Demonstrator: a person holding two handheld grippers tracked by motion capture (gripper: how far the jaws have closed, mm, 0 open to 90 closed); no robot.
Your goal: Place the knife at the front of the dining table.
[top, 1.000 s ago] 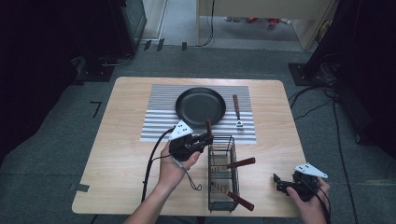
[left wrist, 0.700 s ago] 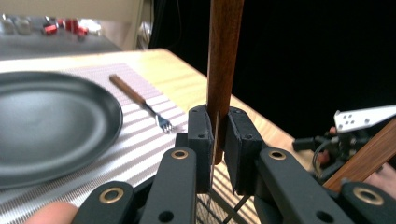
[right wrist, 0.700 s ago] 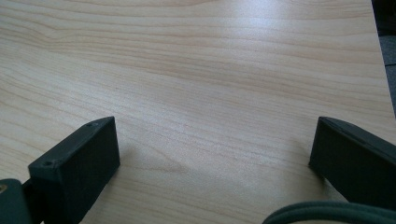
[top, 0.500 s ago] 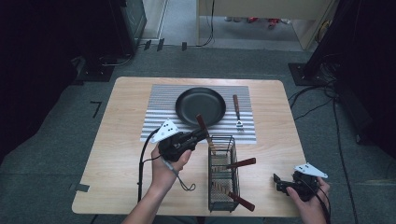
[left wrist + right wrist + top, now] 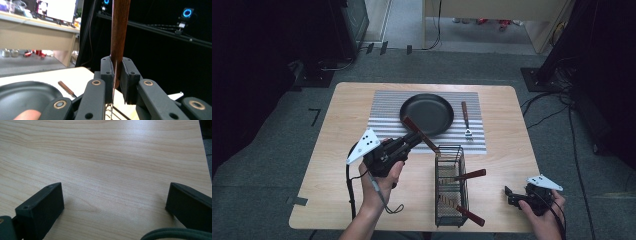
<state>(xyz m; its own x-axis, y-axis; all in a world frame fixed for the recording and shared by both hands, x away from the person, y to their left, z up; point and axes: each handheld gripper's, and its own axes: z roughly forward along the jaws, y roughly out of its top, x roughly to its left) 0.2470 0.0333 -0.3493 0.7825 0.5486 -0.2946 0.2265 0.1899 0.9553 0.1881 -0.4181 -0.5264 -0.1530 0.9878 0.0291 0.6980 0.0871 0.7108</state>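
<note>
- My left gripper (image 5: 412,141) is clamped on a wooden-handled utensil (image 5: 421,134); in the left gripper view the brown handle (image 5: 120,30) stands straight up out of the two pads, and a thin metal edge runs down between them.
- I cannot tell what kind of utensil it is, since its working end is hidden below the jaws.
- From above, the utensil lies slantwise across my left gripper's tip, lifted off the table (image 5: 347,110), between the black pan (image 5: 427,112) and the wire basket (image 5: 449,185).
- It hangs over the near edge of the striped mat (image 5: 384,112), just beside the pan's rim and close to the basket's far end.
- The basket lies to the right of my left hand (image 5: 379,172), with two more wooden-handled utensils (image 5: 469,175) sticking out of its right side.
- Another utensil, a fork (image 5: 466,120), lies on the mat to the right of the pan, well apart from what I hold.
- My right gripper (image 5: 512,194) sits low at the near right corner of the table, its jaws spread wide over bare wood (image 5: 112,170) with nothing between them.
</note>
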